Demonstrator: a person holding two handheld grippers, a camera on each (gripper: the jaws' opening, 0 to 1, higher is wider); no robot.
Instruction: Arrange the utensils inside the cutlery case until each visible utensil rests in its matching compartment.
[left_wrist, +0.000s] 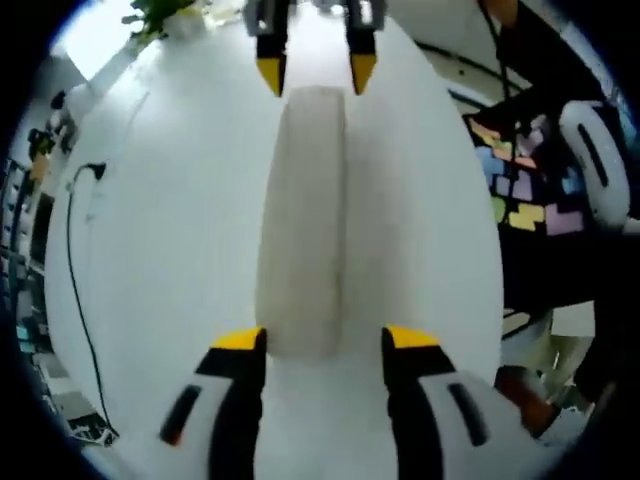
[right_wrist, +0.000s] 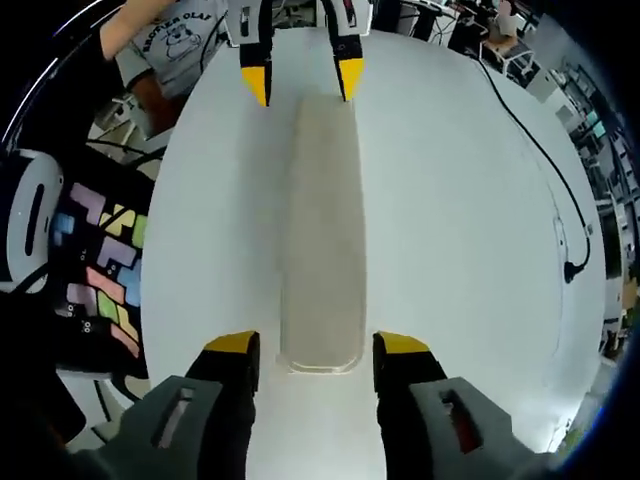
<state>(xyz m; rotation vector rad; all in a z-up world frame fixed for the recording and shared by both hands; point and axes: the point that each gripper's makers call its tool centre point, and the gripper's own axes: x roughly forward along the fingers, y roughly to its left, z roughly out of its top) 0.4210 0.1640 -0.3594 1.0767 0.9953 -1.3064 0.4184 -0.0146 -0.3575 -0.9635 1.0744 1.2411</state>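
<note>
On a smooth white table lies a long, narrow, pale grey cutlery case, closed, with rounded ends and a matte, slightly grainy surface. Its contents are hidden, so no utensils or compartments can be made out. In the right gripper view a thin clear or lighter lip edges the near end of the case.

The two grippers face each other along the case. In the left gripper view, the left gripper rises from the bottom, its black jaws with yellow tips spread wide, one on each side of the near end of the case, not gripping it. At the far end, the right gripper shows its yellow tips parted to either side of the case's end; whether they touch it is hard to tell.

In the right gripper view the right gripper likewise stands released, jaws apart astride the near end, with the left gripper at the far end.

A black cable trails across the table. Beside the table, a dark mat with coloured puzzle shapes lies on the floor, blurred and partly cut off.
</note>
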